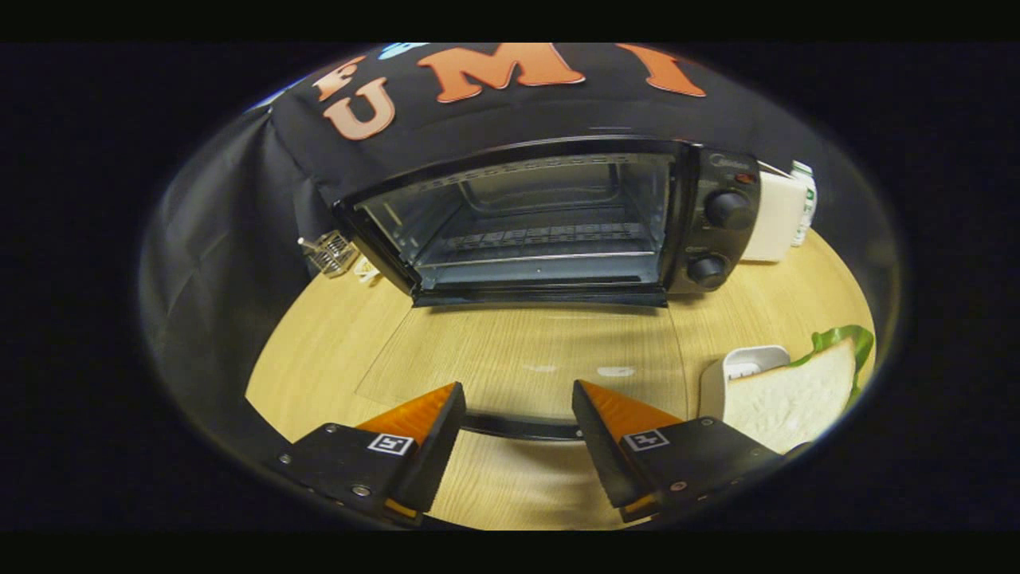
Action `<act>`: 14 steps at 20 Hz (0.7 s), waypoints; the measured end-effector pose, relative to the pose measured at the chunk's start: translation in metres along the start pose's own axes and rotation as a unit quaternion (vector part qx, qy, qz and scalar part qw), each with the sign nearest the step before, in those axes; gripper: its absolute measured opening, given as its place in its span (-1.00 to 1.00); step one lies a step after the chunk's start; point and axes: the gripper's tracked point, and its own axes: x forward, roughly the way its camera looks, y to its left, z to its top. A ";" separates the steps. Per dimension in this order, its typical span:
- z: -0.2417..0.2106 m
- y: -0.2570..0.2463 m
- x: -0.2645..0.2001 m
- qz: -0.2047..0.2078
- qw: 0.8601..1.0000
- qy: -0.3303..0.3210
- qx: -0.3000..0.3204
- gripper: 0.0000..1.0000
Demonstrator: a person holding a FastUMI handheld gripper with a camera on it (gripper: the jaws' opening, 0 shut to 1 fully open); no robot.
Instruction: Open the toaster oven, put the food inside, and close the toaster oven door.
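Observation:
The black toaster oven (pixel 550 223) stands at the back of the wooden table (pixel 319 351) with its cavity showing and a wire rack (pixel 542 237) inside. Its glass door (pixel 526 351) lies folded down flat toward me, the table visible through it. The door's black handle bar (pixel 518 427) runs across between my fingers, close to their tips. My gripper (pixel 518 391) is open, and neither finger presses on the bar. The food, a sandwich (pixel 797 395) of white bread with green lettuce, lies on a white plate (pixel 737 367) to the right of my right finger.
Two black knobs (pixel 729 209) sit on the oven's right panel. A white box (pixel 777 215) and a bottle (pixel 806 195) stand right of the oven. A small clear wire-like item (pixel 331 253) lies at the oven's left corner, against the black cloth wall.

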 end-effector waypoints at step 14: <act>0.070 -0.128 -0.125 -0.097 0.991 -0.087 0.001 0.92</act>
